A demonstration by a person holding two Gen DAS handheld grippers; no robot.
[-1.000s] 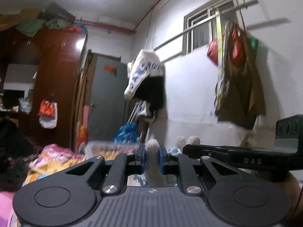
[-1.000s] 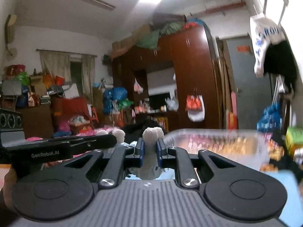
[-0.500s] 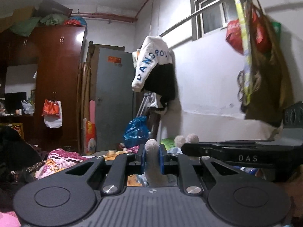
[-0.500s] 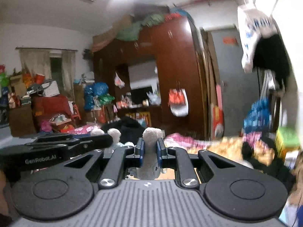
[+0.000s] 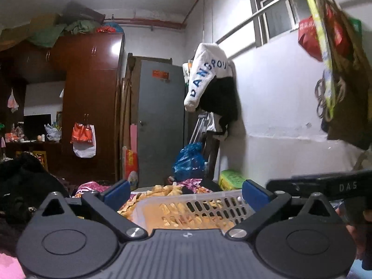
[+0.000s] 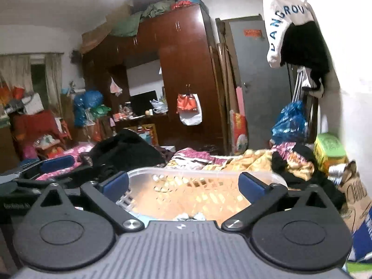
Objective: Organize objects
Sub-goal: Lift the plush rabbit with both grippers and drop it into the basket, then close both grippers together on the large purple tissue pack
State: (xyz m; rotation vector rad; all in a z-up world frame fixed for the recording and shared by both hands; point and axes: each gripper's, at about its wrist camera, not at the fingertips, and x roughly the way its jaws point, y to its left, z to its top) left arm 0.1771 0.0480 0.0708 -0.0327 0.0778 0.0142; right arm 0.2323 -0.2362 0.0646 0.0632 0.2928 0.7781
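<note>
Both tongs are opening, jaws already spread wide, and nothing is between the pads of either. The left gripper [image 5: 184, 193] points level across the bed; the right gripper [image 6: 183, 183] tips slightly down. The task's thing in reach is the pale slotted basket [image 5: 197, 207], lying straight ahead of both and just beyond the blue pads, on the rumpled yellow quilt [image 6: 255, 162]. In the right view its near rim sits between the spread pads and the open inside faces the camera; in the left view a long slotted wall runs left to right, rising toward the right. So its long axis looks crosswise to both tongs. Which is nearer I cannot tell, though the right seems more squarely over the opening, with small scraps [image 6: 189, 216] at its near edge.
</note>
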